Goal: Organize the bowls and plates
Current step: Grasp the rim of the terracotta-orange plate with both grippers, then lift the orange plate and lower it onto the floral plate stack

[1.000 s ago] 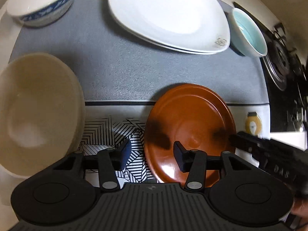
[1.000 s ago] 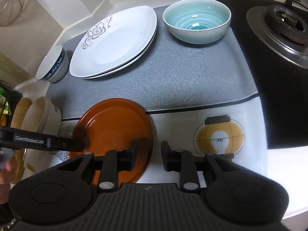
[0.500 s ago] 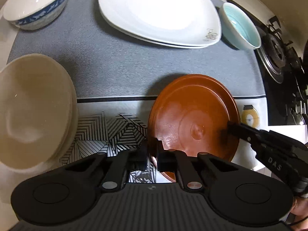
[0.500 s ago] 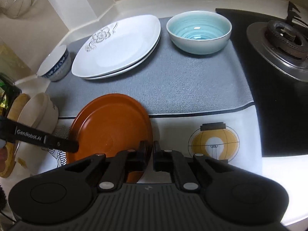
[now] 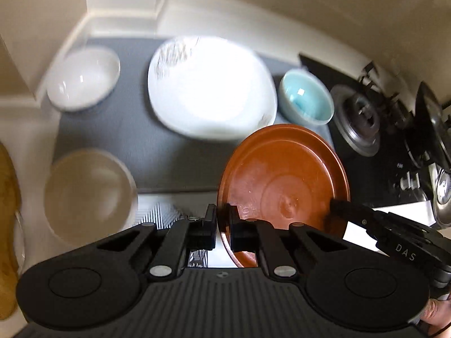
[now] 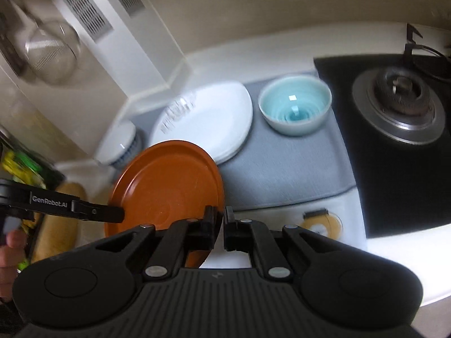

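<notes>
A brown plate (image 5: 284,180) hangs above the counter, held at two opposite edges. My left gripper (image 5: 223,219) is shut on its near-left rim. My right gripper (image 6: 219,219) is shut on the plate's (image 6: 166,186) right rim. In the left wrist view the right gripper (image 5: 338,208) reaches in from the right. In the right wrist view the left gripper (image 6: 117,215) reaches in from the left. Below lie stacked white plates (image 5: 211,90), a turquoise bowl (image 5: 305,100), a white bowl with blue trim (image 5: 83,79) and a beige bowl (image 5: 88,193).
A grey mat (image 6: 282,169) covers the counter under the dishes. A black gas stove (image 6: 400,104) stands at the right. A wall corner with vents (image 6: 93,19) and a hanging metal strainer (image 6: 52,50) rise at the left. A hand (image 6: 12,250) shows at the left edge.
Both grippers closed on the brown plate's opposite edges, then lifted it off the counter. The dishes below now look smaller and farther away.
</notes>
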A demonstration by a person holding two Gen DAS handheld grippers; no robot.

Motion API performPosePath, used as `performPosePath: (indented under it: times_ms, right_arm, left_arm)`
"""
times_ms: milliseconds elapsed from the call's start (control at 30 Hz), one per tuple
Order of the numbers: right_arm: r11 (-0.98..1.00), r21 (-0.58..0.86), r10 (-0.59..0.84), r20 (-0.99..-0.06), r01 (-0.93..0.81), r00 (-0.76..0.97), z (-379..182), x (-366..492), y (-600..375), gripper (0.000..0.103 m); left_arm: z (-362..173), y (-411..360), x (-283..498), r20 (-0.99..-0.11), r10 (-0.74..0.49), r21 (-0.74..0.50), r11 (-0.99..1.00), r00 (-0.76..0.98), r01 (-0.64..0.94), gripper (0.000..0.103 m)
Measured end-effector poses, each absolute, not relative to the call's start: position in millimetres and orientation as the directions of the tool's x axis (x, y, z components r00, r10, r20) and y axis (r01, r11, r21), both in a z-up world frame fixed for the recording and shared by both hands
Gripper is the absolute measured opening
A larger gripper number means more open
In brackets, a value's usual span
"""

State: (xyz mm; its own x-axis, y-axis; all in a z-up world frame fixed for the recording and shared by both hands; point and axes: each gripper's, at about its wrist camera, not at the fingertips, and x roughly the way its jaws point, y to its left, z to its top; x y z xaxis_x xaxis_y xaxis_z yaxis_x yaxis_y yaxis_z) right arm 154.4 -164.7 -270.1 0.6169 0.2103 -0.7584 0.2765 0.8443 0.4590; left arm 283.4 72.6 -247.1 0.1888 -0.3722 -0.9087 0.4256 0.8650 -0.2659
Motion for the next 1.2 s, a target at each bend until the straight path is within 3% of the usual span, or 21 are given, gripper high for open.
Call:
performPosePath:
  times_ms: [333, 700, 1200]
  right_arm:
    - [0.84, 0.47, 0.19, -0.724, 0.272, 0.663, -250.0, 196.0, -186.4, 0.005]
    - [0.861, 0.43, 0.155, -0.73, 0.271, 0.665, -269.5, 278.5, -194.5, 0.005]
    - [0.907, 0.314, 0.095, -0.802, 0.281, 0.59, -335.9, 368.6, -184.6, 0.006]
  left_arm:
    - [-216.9, 44.9, 290.8, -0.878, -0.338, -0.167, 0.88, 0.339, 0.445, 0.009]
    - [-227.2, 31.8, 364.1, -0.872, -0.33, -0.178, 0.902, 0.361, 0.394, 0.009]
    - [-323.3, 21.1, 441.1, -0.935, -0.258, -0.187, 0.942, 0.243, 0.279, 0.01]
